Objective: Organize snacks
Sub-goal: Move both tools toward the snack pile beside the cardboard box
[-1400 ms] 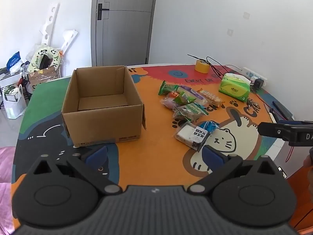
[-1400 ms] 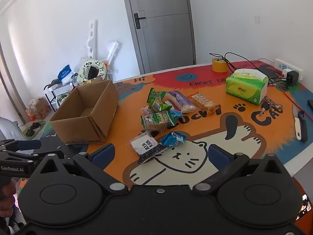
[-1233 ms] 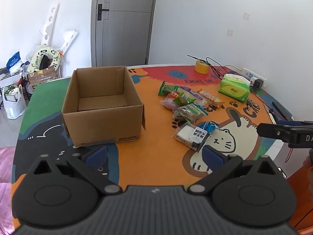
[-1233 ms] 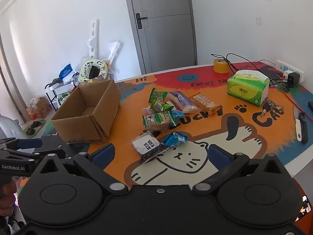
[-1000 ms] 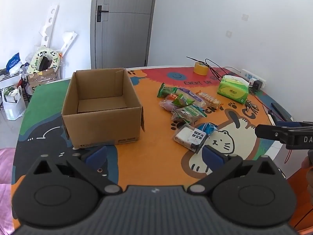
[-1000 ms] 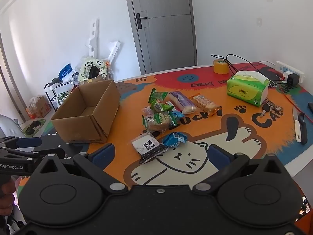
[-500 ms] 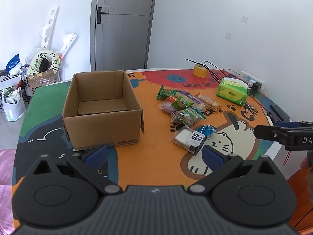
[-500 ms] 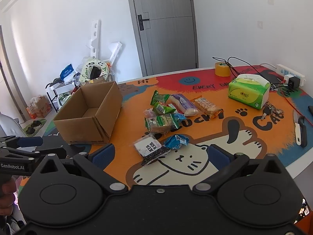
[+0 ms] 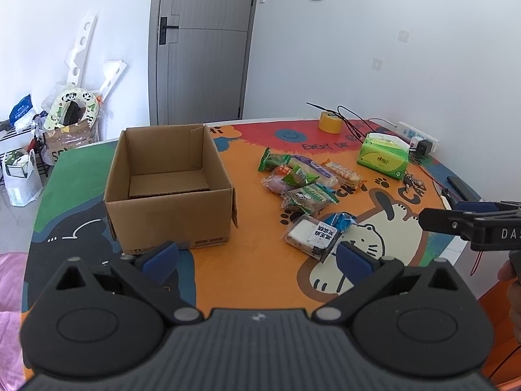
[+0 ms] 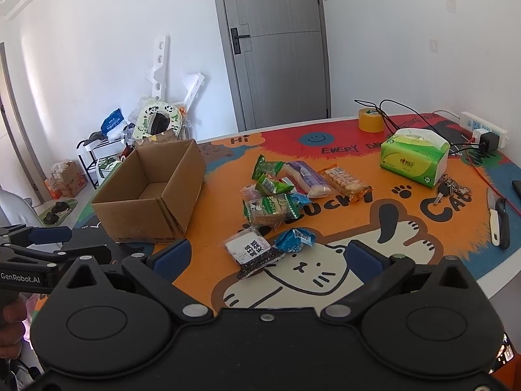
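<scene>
An empty open cardboard box (image 9: 169, 179) (image 10: 153, 192) stands on the left of the colourful table mat (image 9: 260, 270). Several wrapped snacks lie in a loose pile (image 9: 302, 179) (image 10: 280, 192) to its right. Nearest me are a white and black packet (image 9: 312, 234) (image 10: 252, 249) and a small blue packet (image 9: 340, 221) (image 10: 294, 239). My left gripper (image 9: 257, 257) is open and empty, held above the table's near edge in front of the box. My right gripper (image 10: 267, 257) is open and empty, just short of the white and black packet.
A green tissue pack (image 9: 382, 159) (image 10: 413, 159), a yellow tape roll (image 10: 371, 120), cables, a power strip (image 10: 485, 130), keys (image 10: 452, 189) and a knife (image 10: 495, 218) lie at the table's right and far side. Clutter stands on the floor by the far wall and door.
Both grippers have risen and drawn back a little, so the box and snacks look slightly smaller and lower. Both grippers stay open. Nothing on the table has moved.
</scene>
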`<action>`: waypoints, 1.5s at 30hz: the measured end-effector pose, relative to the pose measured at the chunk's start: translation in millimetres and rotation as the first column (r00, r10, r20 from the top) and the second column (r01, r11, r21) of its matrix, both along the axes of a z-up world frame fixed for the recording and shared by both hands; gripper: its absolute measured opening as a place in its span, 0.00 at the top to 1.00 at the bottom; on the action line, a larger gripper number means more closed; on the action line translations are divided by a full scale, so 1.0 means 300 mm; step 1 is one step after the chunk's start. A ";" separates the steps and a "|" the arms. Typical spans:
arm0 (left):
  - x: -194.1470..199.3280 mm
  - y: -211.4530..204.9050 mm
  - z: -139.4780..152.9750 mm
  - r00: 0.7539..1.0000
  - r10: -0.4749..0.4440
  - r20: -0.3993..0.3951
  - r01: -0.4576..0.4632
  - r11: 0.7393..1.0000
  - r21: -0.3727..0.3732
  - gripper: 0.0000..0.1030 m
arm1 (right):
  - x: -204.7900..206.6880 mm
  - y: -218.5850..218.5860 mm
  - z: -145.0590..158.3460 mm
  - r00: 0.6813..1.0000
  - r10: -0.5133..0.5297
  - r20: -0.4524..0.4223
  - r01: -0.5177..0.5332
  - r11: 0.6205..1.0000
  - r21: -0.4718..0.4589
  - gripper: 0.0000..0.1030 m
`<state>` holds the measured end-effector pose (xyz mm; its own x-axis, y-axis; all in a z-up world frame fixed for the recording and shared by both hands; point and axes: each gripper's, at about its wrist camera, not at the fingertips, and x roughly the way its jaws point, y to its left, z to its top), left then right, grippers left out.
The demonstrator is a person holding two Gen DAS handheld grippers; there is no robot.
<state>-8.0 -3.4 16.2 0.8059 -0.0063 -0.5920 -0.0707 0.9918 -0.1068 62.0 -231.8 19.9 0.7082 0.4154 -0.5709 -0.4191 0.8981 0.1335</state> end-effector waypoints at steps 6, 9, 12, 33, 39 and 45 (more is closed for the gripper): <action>-0.012 -0.001 0.006 1.000 -0.003 0.013 0.003 1.000 0.001 0.00 | -0.006 0.003 0.009 1.000 0.002 0.013 -0.002 1.000 0.001 0.00; -0.010 -0.004 0.013 1.000 -0.002 0.018 0.002 1.000 0.001 0.00 | -0.008 -0.001 0.014 1.000 -0.003 0.016 0.003 1.000 0.002 0.00; -0.012 -0.008 0.010 1.000 -0.008 0.021 0.008 1.000 0.002 0.00 | -0.010 -0.005 0.015 1.000 -0.007 0.020 0.006 1.000 0.003 0.00; -0.019 -0.019 0.018 0.999 -0.021 0.028 0.021 1.000 0.004 0.00 | -0.014 -0.005 0.019 1.000 -0.011 0.021 0.011 1.000 -0.001 0.00; -0.020 -0.021 0.024 0.999 -0.025 0.029 0.025 1.000 0.001 0.00 | -0.012 -0.007 0.019 1.000 -0.014 0.020 0.014 1.000 0.000 0.00; -0.010 -0.022 0.023 0.999 -0.037 0.030 0.037 0.999 0.000 0.00 | -0.010 -0.009 0.015 1.000 -0.011 0.023 0.012 1.000 -0.008 0.00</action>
